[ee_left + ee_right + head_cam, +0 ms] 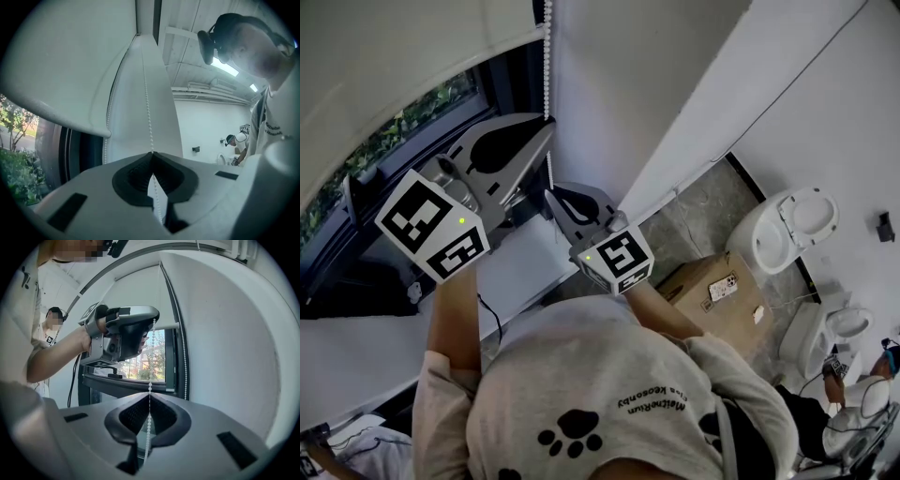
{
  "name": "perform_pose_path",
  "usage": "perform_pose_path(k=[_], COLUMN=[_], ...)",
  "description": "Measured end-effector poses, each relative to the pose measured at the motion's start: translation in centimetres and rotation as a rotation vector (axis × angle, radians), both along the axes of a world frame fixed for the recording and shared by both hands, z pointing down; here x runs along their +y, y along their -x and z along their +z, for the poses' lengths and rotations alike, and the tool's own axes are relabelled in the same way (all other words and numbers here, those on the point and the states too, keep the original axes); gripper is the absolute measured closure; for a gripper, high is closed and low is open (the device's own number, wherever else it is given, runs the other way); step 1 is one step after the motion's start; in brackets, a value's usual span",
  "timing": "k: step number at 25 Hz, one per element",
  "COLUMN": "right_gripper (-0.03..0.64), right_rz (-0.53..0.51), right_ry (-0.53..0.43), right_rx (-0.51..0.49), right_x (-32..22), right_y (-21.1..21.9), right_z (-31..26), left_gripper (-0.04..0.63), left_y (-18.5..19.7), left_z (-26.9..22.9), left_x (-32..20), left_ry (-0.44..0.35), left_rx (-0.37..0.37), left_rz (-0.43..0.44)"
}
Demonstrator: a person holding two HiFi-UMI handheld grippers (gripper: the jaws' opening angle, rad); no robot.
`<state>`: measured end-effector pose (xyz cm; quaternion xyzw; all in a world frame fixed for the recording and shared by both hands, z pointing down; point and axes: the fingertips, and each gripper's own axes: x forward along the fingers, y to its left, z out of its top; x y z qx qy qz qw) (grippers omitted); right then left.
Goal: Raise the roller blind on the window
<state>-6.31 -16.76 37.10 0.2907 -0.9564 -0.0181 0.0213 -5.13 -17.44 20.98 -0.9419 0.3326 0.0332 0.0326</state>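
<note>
At the window (408, 127), both of my tools were clamped on the same strand of the white bead chain (148, 101) that hung down the right side of the frame. My left hand-held gripper (151, 154) sat the higher of the two, its jaws pressed together with the beads pinched in the dark pads and running on below them. My right hand-held gripper (150, 395) held the strand lower down, just beneath the left one, its jaws likewise closed on the chain. Both tools pointed level toward the glass.

A second strand of the loop hung free just beside the gripped one, against the white wall (609, 84).

The roller blind (384, 61) was partly down. Its bottom bar crossed the upper part of the window on the left, above and left of the left tool, and green foliage showed through the dark-framed glass beneath it.

Behind me on the right, a cardboard box (698, 286) stood on the grey floor (703, 211) with what looked like a phone (724, 286) lying on top. A white toilet (797, 223) with its lid raised stood farther right, near the far wall.
</note>
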Motion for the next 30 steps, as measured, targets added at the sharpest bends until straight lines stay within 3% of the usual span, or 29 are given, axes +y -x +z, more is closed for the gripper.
perform_pose_path(k=[12,30], right_gripper=[0.606,0.606], right_rz=[0.001,-0.014], right_ry=[0.035,0.147], right_rx=[0.053,0.124], right_x=[-0.6,-0.1], right_y=[0.0,-0.1], right_z=[2.7,10.9], left_gripper=[0.588,0.588], left_y=[-0.2,-0.1], left_z=[2.6,10.9], left_x=[0.0,-0.2], left_ry=[-0.007,0.135], left_rx=[0.002,0.001], left_rz=[-0.045,-0.064])
